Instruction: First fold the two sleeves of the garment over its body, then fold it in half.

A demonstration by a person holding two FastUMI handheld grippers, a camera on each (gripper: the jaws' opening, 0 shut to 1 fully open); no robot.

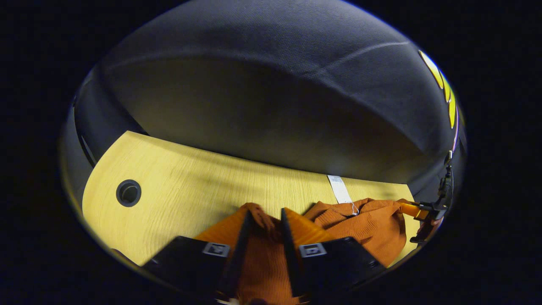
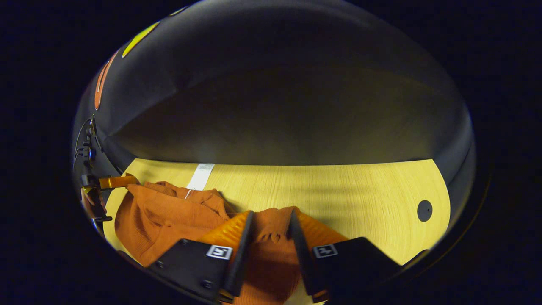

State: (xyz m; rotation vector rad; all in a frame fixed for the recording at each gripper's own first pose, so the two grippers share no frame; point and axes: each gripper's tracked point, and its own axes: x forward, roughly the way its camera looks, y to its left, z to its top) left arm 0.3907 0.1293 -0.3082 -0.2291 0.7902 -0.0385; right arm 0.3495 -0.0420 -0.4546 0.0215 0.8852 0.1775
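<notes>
Orange cloth is what both tongs have between their fingers. The garment (image 1: 364, 224) is a rust-orange knit top, and it lies bunched up on the near part of the yellow wooden desk (image 1: 178, 182).

In the left gripper view, the left tongs (image 1: 266, 218) sit at the bottom. The two orange fingers (image 1: 302, 226) are close together, with a fold of the garment between them. The cloth pokes out past the tips and also fills the gap lower down. The fingers seem to pinch it, but I cannot tell if both of them really press on it. The rest of the garment lies in a heap to the right of these tongs. A white tag (image 1: 340, 189) sticks out from the heap toward the far side of the desk. A round dark hole (image 1: 128, 193) is in the desk far off to the left.

In the right gripper view, the right tongs (image 2: 271, 222) sit at the bottom. Their fingers (image 2: 230, 231) are a little more apart. A bump of the garment (image 2: 169, 216) sits between them and rises up past the tips. The cloth touches both fingers, and I cannot be sure how hard they squeeze. The big heap lies to the left of these tongs, with the white tag (image 2: 200, 176) on its far side. A round hole (image 2: 424, 210) is far to the right.

The black cloth wall (image 1: 271, 84) stands behind the desk.
</notes>
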